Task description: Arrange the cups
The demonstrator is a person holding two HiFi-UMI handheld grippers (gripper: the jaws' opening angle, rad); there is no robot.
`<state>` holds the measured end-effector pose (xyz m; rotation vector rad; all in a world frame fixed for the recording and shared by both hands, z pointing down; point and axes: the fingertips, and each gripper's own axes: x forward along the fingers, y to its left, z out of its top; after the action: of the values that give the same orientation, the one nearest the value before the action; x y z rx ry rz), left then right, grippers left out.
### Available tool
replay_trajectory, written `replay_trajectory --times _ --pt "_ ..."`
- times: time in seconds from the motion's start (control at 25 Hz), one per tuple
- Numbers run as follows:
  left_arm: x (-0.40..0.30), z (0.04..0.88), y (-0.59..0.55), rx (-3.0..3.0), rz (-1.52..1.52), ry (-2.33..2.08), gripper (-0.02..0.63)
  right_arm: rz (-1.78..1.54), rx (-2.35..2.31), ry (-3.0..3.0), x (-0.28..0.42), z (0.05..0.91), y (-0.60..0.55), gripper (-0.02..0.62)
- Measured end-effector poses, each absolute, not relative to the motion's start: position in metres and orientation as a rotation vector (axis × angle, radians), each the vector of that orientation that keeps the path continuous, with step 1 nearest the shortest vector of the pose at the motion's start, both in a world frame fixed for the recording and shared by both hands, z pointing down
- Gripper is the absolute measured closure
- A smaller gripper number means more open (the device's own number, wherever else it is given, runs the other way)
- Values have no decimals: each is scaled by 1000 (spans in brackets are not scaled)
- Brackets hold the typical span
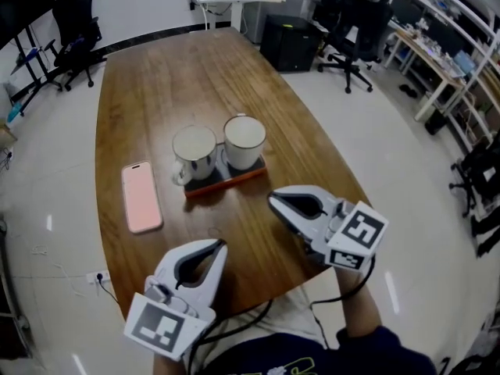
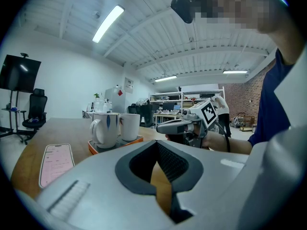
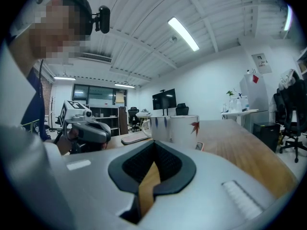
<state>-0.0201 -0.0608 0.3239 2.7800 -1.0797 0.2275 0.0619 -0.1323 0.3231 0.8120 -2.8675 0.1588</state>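
Two white cups stand side by side on a small dark tray with an orange edge (image 1: 234,181) at the middle of the wooden table. The left cup (image 1: 194,151) has blue marks and its handle points left. The right cup (image 1: 244,141) carries a red leaf (image 3: 195,127). My left gripper (image 1: 222,245) rests near the table's front edge, shut and holding nothing. Right of it, my right gripper (image 1: 273,200) is also shut and holds nothing, its tip a short way in front of the tray. Each gripper view shows both cups (image 2: 106,128) (image 3: 184,128) ahead and the other gripper alongside.
A pink phone (image 1: 141,196) lies flat to the left of the tray. The table (image 1: 164,84) stretches far behind the cups. Office chairs (image 1: 76,30), a black cabinet (image 1: 289,44) and shelving (image 1: 445,45) stand round the table on the pale floor.
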Motion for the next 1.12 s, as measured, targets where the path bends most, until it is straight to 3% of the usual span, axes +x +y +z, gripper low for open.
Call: replay_trajectory --times 1.12 --pt "-21 324 -61 2782 228 -1083 603 147 666 -2900 50 323 -119 592"
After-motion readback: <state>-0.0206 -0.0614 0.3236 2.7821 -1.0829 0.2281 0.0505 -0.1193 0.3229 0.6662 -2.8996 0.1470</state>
